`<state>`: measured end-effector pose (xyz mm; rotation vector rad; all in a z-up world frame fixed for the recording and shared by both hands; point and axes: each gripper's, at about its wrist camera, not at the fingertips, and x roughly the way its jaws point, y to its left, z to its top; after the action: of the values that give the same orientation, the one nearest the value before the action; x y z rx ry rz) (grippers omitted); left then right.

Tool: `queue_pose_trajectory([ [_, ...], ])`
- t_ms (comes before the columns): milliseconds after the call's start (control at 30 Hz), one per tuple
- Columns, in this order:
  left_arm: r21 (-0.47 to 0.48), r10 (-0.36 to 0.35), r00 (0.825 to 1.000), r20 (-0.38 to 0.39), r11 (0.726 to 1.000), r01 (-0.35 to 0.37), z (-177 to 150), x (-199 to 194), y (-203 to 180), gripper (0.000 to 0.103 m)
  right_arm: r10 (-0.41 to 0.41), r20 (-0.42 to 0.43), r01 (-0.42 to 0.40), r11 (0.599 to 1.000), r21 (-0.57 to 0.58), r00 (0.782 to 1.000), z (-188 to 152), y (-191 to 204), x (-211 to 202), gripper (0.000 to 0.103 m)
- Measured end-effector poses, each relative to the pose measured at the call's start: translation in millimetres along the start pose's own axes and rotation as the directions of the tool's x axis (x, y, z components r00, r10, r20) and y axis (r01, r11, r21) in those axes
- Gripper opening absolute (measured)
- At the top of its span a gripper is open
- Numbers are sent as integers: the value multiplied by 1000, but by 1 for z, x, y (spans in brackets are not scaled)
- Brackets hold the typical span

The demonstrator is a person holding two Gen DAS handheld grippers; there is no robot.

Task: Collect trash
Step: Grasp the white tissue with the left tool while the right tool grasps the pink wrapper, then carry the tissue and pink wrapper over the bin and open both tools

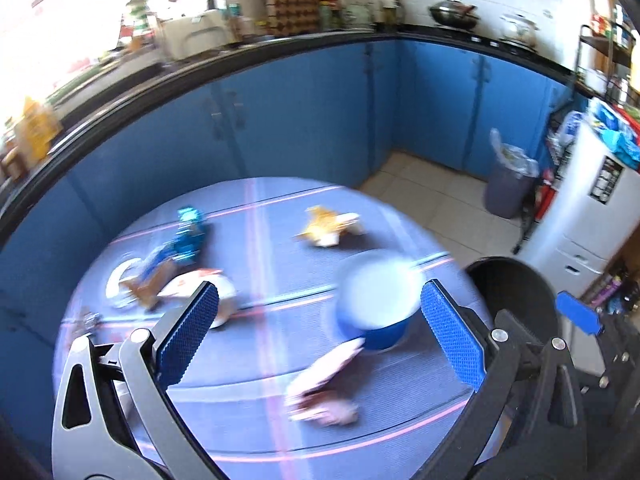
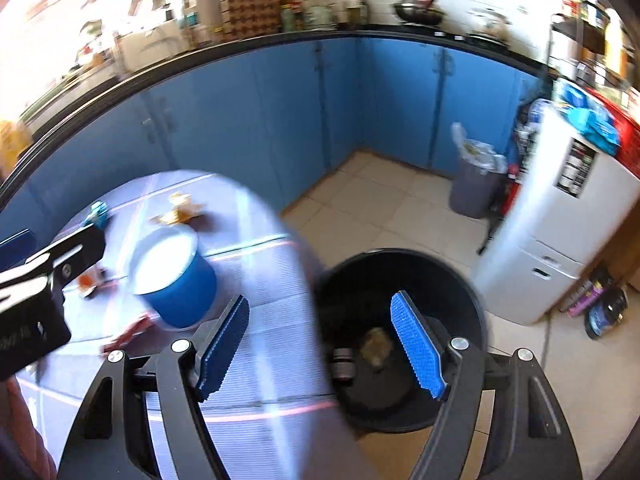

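A round blue-grey table (image 1: 264,384) holds scattered trash: a blue wrapper (image 1: 186,240), a yellow wrapper (image 1: 324,226), a white-and-red wrapper (image 1: 200,290), a pink wrapper (image 1: 322,380) and a blue paper cup (image 1: 376,300). My left gripper (image 1: 320,328) is open and empty above the table, over the cup and the pink wrapper. My right gripper (image 2: 320,340) is open and empty, over the gap between the table (image 2: 256,380) and a black bin (image 2: 400,344). The bin holds a crumpled brownish piece (image 2: 376,346) and a small dark item. The cup (image 2: 176,280) shows left of it.
Blue kitchen cabinets (image 1: 304,120) under a black counter curve behind the table. A grey lined trash can (image 1: 506,182) stands on the tiled floor by a white fridge (image 1: 576,216). The black bin (image 1: 508,292) sits right of the table. The left gripper's body (image 2: 36,300) shows at the right view's left edge.
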<state>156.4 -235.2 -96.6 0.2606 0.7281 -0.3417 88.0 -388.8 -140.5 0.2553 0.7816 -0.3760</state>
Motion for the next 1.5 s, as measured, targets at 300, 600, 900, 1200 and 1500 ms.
queue_pose_trajectory([
  [300,-81,214,976,-45,973,-217,-66,-10,108,100,137,-79,-148,977,-152,987,-28,107,7,72],
  [600,-222,210,955,-211,941,-255,-108,22,193,100,139,-173,-174,962,-211,975,-49,161,28,72],
  [900,-295,100,957,-271,938,-182,-127,46,210,73,98,-200,-145,962,-233,975,-53,174,36,47],
  [1200,-304,55,968,-244,944,-130,-114,26,195,22,131,-161,-172,947,-271,978,-49,174,17,24],
  [1500,-236,27,991,-134,970,-59,-73,-10,146,22,165,-64,-175,960,-219,984,-17,133,-27,24],
])
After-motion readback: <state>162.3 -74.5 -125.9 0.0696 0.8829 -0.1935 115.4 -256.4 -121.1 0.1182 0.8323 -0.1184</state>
